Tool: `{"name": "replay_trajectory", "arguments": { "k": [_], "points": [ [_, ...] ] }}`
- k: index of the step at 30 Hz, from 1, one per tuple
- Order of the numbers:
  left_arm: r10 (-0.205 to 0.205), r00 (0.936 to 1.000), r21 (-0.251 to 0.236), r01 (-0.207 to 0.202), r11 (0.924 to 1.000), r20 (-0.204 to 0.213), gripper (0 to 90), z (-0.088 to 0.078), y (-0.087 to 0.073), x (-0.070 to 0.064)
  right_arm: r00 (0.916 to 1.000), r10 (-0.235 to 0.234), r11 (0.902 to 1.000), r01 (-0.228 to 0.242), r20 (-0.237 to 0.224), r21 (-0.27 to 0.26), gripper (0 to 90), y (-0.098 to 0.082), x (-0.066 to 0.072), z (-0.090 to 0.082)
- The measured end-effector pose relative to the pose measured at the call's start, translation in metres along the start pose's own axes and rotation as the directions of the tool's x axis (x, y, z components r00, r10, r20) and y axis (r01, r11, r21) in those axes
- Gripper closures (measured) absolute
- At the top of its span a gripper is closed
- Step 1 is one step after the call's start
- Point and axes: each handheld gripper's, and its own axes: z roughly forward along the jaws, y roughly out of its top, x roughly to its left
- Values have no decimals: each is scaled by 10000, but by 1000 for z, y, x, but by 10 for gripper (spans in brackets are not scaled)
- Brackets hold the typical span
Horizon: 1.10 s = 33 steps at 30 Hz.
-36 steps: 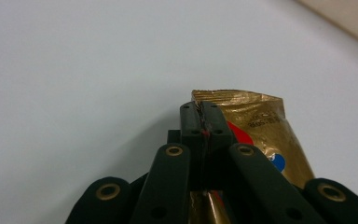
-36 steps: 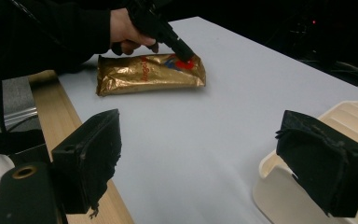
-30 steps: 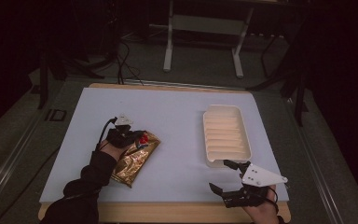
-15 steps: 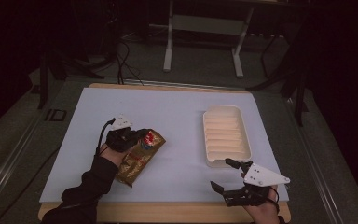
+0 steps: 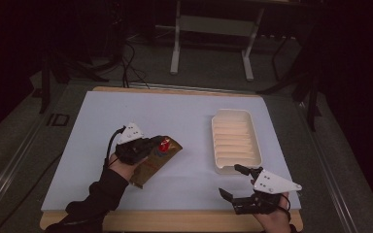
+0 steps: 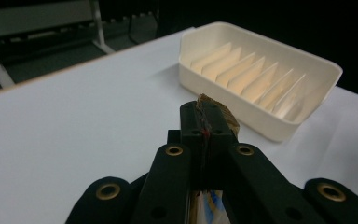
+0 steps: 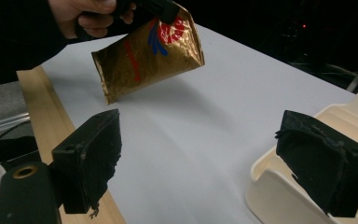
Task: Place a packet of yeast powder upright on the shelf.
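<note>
Left gripper (image 5: pixel 159 144) clamped on gold snack pouch (image 7: pixel 147 52) top seam | light, crinkly, slippery foil; seam grip best | right gripper (image 5: pixel 234 182) released

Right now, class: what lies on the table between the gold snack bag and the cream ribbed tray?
Nothing: in the high view the stretch between the gold snack bag and the cream ribbed tray is bare white table.
</note>
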Motion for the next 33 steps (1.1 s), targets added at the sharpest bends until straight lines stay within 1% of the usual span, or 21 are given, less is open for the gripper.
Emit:
{"name": "replay_trajectory", "arguments": {
  "k": [2, 3, 5, 7, 9, 10, 12, 13, 15, 16, 18, 20, 21, 22, 24, 25, 27, 30, 31, 32, 33],
  "points": [
    [-11, 10000, -197, 12, 9998, 69, 900, -2, 2, -3, 10000, -4, 10000, 4, 2, -38, 137, 1, 0, 0],
    [-42, 9998, -271, 48, 9996, 208, 900, -3, 3, -4, 10000, 19, 10000, -18, 28, -39, 138, 2, 0, -1],
    [-43, 9997, -473, 55, 9989, 245, 900, -5, 4, -7, 10000, 58, 9999, -58, -4, -106, 138, 4, 0, -1],
    [-20, 9991, -641, 47, 9979, 433, 900, -5, 5, -10, 10000, 66, 9999, -66, 5, -105, 138, 6, 0, -1],
    [45, 9987, -761, -6, 9971, 516, 900, -5, 4, -13, 9999, 112, 9999, -112, -34, -114, 142, 8, 1, -2],
    [42, 9973, -803, 17, 9968, 728, 900, -5, 4, -14, 9999, 120, 9998, -121, -42, -147, 142, 9, 2, -2],
    [98, 9967, -866, -27, 9962, 811, 900, -5, 3, -17, 9998, 158, 9997, -160, -94, -183, 145, 12, 2, -2],
    [154, 9950, -870, -68, 9962, 989, 900, -4, 3, -18, 9999, 125, 9997, -127, -97, -199, 145, 13, 2, -2],
    [453, 9941, -921, -362, 9951, 982, 900, -5, 4, -22, 10000, 55, 9998, -56, -67, -201, 149, 16, 3, -2],
    [522, 9931, -990, -417, 9942, 1053, 900, -5, 4, -23, 9999, 61, 9997, -63, -99, -250, 149, 18, 3, -2],
    [563, 9917, -1071, -439, 9933, 1157, 900, -7, 4, -25, 9991, 288, 9988, -300, -302, -397, 150, 21, 1, -1],
    [652, 9910, -1167, -514, 9918, 1171, 900, -8, 4, -27, 9990, 294, 9987, -307, -326, -402, 151, 23, 0, -1],
    [776, 9895, -1313, -614, 9894, 1217, 900, -10, 4, -29, 9993, 243, 9988, -255, -283, -413, 158, 26, 0, -1],
    [709, 9893, -1388, -530, 9889, 1275, 900, -10, 4, -30, 9997, 104, 9990, -113, -203, -429, 158, 31, -1, -1],
    [769, 9883, -1539, -562, 9865, 1321, 900, -12, 4, -32, 9999, 45, 9986, -54, -166, -524, 167, 37, -2, -1],
    [799, 9884, -1565, -593, 9859, 1289, 900, -13, 4, -33, 9998, 39, 9987, -49, -198, -500, 179, 40, -3, -1],
    [703, 9878, -1775, -449, 9831, 1392, 900, -16, 4, -35, 9996, 69, 9987, -84, -287, -496, 179, 45, -5, 1],
    [716, 9859, -1904, -420, 9808, 1514, 900, -18, 6, -39, 9993, 79, 9991, -93, -353, -413, 179, 52, -8, 6],
    [738, 9847, -1873, -436, 9813, 1576, 900, -19, 6, -40, 9991, 95, 9991, -112, -411, -410, 179, 55, -8, 7],
    [740, 9851, -1912, -435, 9806, 1554, 900, -19, 6, -41, 9989, 141, 9992, -158, -456, -374, 180, 57, -9, 9],
    [688, 9843, -1952, -362, 9801, 1628, 900, -20, 6, -41, 9987, 160, 9991, -179, -483, -392, 180, 58, -9, 11]
  ]
}}
